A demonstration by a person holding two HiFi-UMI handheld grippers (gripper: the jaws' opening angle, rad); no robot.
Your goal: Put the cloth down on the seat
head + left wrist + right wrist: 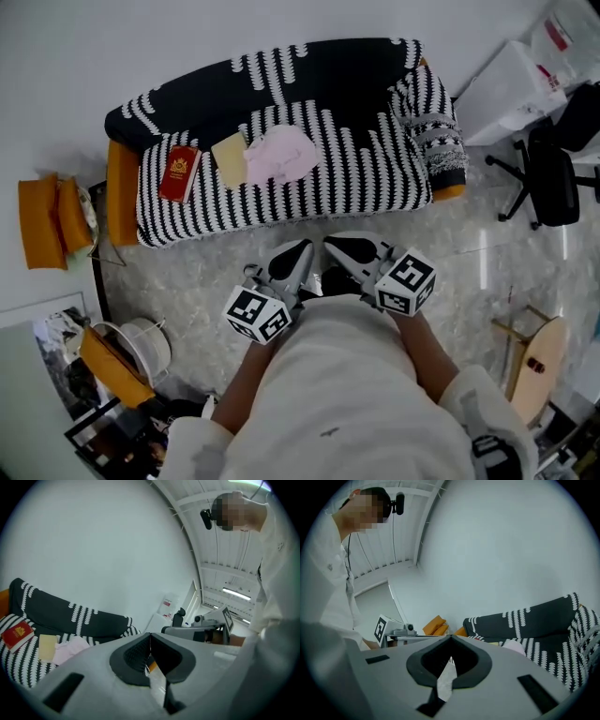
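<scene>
Closest to us is our own white shirt [347, 403], which fills the bottom of the head view and hides the floor at our feet. Both tools sit just in front of it, short of the sofa [122, 192]. The left gripper [150, 634] has its fingers pressed together with nothing between them. The right gripper [451, 637] beside it looks the same, tips meeting and empty.

On the sofa's seat [366, 173], from left to right, lie a red booklet [178, 173], a pale yellow square [230, 159] and the crumpled pink cloth [281, 153], which touches the square's right edge. We judge the placing done: the cloth rests on the seat, apart from both grippers, so the next move only calls for keeping clear of it.

We cannot tell whether the yellow square is cloth or paper. The sofa's orange body shows only at its ends, under a striped throw [281, 84].
</scene>
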